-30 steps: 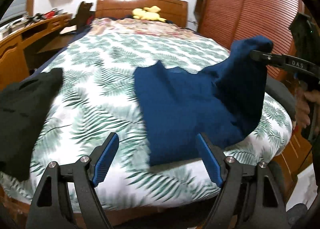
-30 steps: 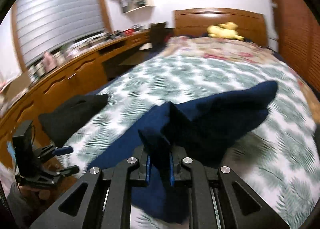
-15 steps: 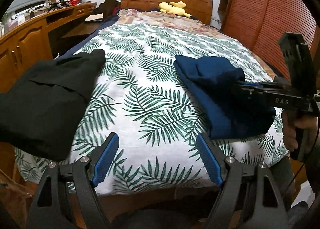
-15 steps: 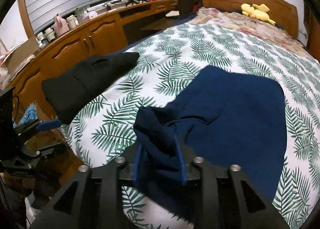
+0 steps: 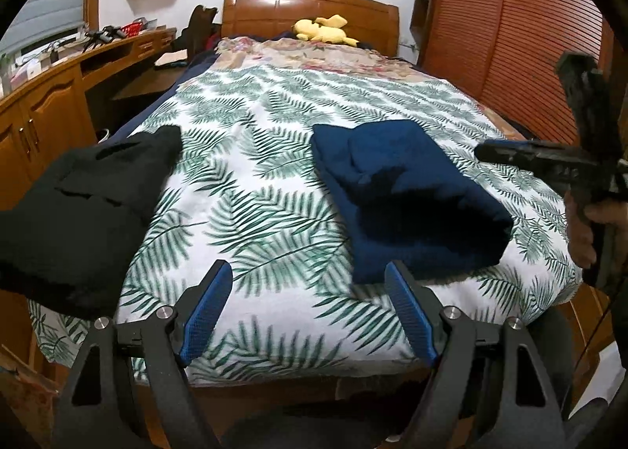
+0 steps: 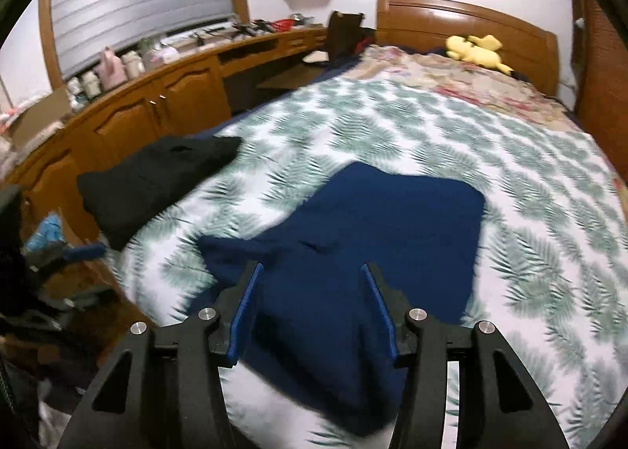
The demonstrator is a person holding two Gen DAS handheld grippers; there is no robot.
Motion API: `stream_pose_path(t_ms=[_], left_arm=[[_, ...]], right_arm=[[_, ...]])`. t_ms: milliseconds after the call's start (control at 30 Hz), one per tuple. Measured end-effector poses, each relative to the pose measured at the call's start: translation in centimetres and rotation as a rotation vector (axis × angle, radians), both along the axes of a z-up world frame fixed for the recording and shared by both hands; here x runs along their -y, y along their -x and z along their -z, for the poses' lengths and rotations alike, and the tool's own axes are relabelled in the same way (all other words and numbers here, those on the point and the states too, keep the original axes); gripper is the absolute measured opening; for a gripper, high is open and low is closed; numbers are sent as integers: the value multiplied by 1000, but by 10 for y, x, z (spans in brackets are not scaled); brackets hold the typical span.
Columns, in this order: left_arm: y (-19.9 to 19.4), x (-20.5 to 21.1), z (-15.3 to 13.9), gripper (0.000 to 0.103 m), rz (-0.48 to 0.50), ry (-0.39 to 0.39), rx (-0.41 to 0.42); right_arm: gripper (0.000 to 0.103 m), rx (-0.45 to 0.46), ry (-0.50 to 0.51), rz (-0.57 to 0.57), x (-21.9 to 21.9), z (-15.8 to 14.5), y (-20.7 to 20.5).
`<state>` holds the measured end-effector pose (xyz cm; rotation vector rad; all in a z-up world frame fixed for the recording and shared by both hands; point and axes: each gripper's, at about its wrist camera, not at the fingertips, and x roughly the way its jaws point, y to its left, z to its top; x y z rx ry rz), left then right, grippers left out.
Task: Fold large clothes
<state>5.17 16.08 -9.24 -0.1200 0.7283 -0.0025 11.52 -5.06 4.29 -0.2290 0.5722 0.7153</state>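
Observation:
A navy garment (image 5: 408, 198) lies folded on the leaf-print bed (image 5: 255, 213), toward its right front corner. In the right wrist view the same navy garment (image 6: 373, 237) spreads out just beyond my right gripper (image 6: 310, 268). Its jaws are closing, but the pads stand apart and do not press the cloth beneath them. My left gripper (image 5: 306, 272) hovers open over the foot of the bed, nothing between its fingers. A black garment (image 5: 78, 205) lies folded at the bed's left front corner. A hand holds the right gripper (image 5: 482, 152) at the right.
A yellow plush toy (image 5: 322, 31) rests against the wooden headboard (image 5: 310, 5). Wooden cabinets (image 5: 39, 115) with a cluttered top run along the left of the bed. A slatted wardrobe (image 5: 530, 37) stands to the right. Clutter lies on the floor (image 6: 47, 292) by the bed's left corner.
My right gripper has let go of the navy fold it held up; the garment now lies folded flat on the bed. The jaws have parted and the gripper has dropped lower.

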Motion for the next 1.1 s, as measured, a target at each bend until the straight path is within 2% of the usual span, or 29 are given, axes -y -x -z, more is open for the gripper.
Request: stream_pose_path(t_ms=[100, 300, 367, 467, 700, 833, 900, 933, 967, 1000, 1033, 1100], left_arm=[[-4, 13, -6, 81, 10, -4, 15], [-20, 31, -14, 81, 29, -17, 19], [-25, 37, -15, 81, 35, -39, 20], [-37, 45, -15, 81, 53, -50, 15], [-77, 59, -2, 79, 88, -36, -30], [-96, 58, 11, 67, 99, 33, -75], [-104, 58, 20, 51, 109, 59, -104], [-105, 60, 23, 46, 111, 52, -110], [-105, 62, 25, 37, 115, 41, -111], [-105, 64, 27, 31, 124, 33, -110], [-102, 65, 27, 20, 147, 37, -103], [-96, 66, 24, 14, 160, 27, -76]], right_arm=[[35, -19, 12, 10, 12, 10, -6], [34, -127, 53, -11, 23, 49, -5], [34, -134, 51, -15, 24, 60, -5], [34, -163, -10, -9, 32, 64, -8], [34, -148, -24, -19, 42, 67, -5], [34, -145, -41, -29, 48, 70, -4], [34, -151, -51, -34, 51, 70, -4], [34, -150, -52, -36, 51, 70, -4], [34, -148, -49, -41, 52, 70, -4], [34, -148, -47, -45, 51, 69, -4], [34, -150, -41, -50, 51, 68, -5], [34, -155, -18, -66, 49, 60, -8]])
